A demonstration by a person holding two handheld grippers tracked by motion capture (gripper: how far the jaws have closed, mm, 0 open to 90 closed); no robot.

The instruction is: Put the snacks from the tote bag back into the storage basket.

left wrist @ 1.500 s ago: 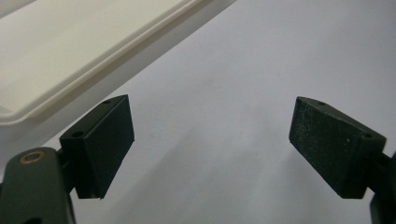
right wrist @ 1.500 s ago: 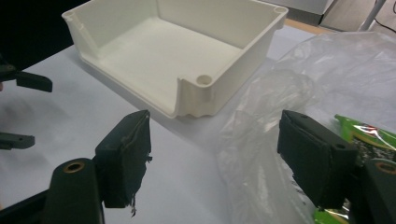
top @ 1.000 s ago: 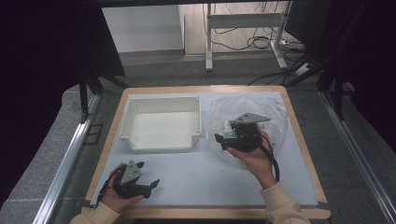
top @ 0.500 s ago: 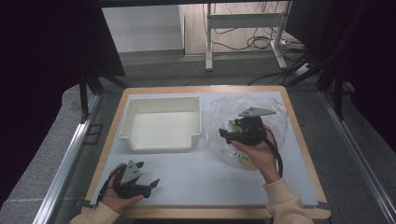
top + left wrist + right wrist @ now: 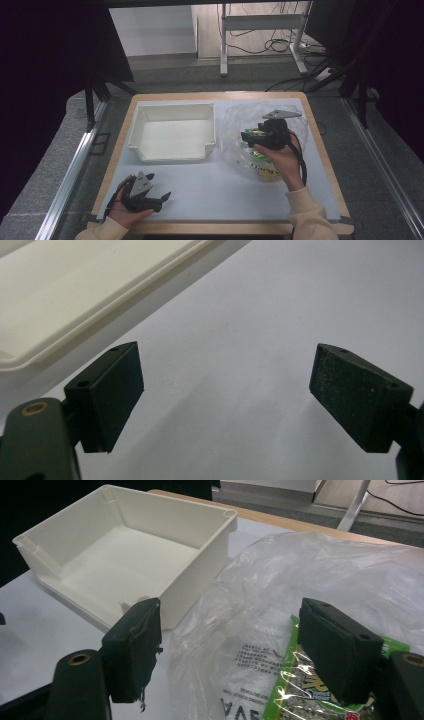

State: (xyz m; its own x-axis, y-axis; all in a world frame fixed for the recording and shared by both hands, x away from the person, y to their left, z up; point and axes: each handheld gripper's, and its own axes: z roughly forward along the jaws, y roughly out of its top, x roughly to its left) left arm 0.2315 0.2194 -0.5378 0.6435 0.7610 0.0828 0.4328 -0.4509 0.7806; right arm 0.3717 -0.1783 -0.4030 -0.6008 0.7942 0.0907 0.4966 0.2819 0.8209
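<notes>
A clear plastic bag (image 5: pixel 240 122) lies crumpled on the right half of the table, with a green snack packet (image 5: pixel 263 167) inside it. My right gripper (image 5: pixel 246 136) hovers over the bag and points left toward a white tray (image 5: pixel 172 150). In the right gripper view the right gripper (image 5: pixel 232 647) is open. Between its fingers is the bag (image 5: pixel 320 570), and the green packet (image 5: pixel 295 690) lies under the right finger (image 5: pixel 337 652). My left gripper (image 5: pixel 162 200) rests open near the front left edge. In the left gripper view the left gripper (image 5: pixel 225 395) stands over bare table.
The white tray (image 5: pixel 200 565) is empty and sits just left of the bag; its rim (image 5: pixel 90 325) also crosses the left gripper view. A wooden border (image 5: pixel 320 145) frames the pale table. Dark floor and desk legs (image 5: pixel 224 45) lie beyond the far edge.
My right hand has carried its gripper away from the front and further onto the bag, uncovering the green packet below the hand. The left gripper has stayed put.
</notes>
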